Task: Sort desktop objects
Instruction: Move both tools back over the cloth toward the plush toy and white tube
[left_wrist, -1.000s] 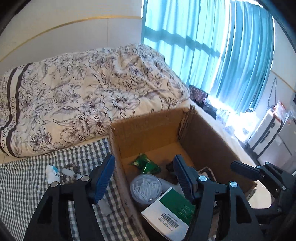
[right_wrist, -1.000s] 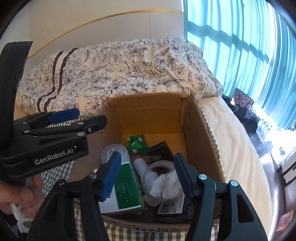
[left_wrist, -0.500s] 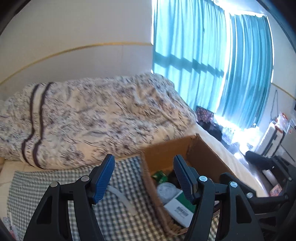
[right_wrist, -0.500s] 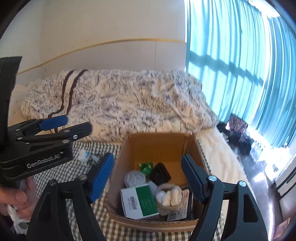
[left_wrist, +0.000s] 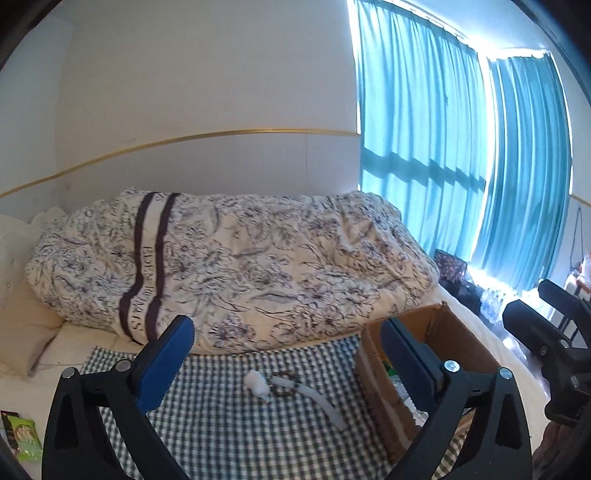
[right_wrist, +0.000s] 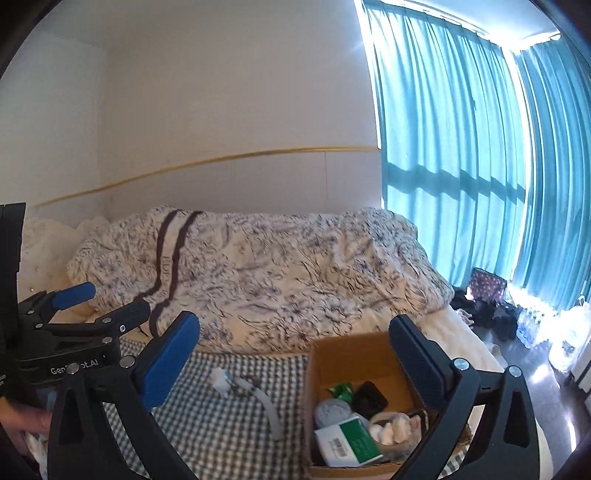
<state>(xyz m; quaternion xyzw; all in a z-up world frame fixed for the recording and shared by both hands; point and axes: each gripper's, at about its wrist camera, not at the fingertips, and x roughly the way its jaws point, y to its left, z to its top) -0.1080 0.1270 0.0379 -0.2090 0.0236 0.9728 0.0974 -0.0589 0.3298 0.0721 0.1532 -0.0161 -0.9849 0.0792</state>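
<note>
A cardboard box (right_wrist: 351, 350) stands on the checkered cloth (right_wrist: 221, 424). It holds a green-and-white carton (right_wrist: 351, 439), a round clear tub (right_wrist: 332, 410), a jar of cotton balls (right_wrist: 391, 428), a black item (right_wrist: 369, 397) and a green packet (right_wrist: 341, 391). Left of the box, a small white bottle (left_wrist: 256, 382), a bead bracelet (left_wrist: 282, 384) and a pale tube (left_wrist: 321, 400) lie on the cloth. My left gripper (left_wrist: 286, 343) hangs open above the cloth, empty. My right gripper (right_wrist: 293, 332) hangs open above and short of the box, also empty.
A floral duvet (left_wrist: 258, 258) covers the bed behind the cloth. A green packet (left_wrist: 24, 439) lies at the far left. Teal curtains (right_wrist: 480, 184) hang on the right, with bags on the floor (right_wrist: 487, 291) below them. A hand (right_wrist: 22, 421) holds the left gripper.
Both grippers have risen and pulled back from the box, which now looks small and low in view. The left one has swung left over the cloth. Both stay open and empty.
</note>
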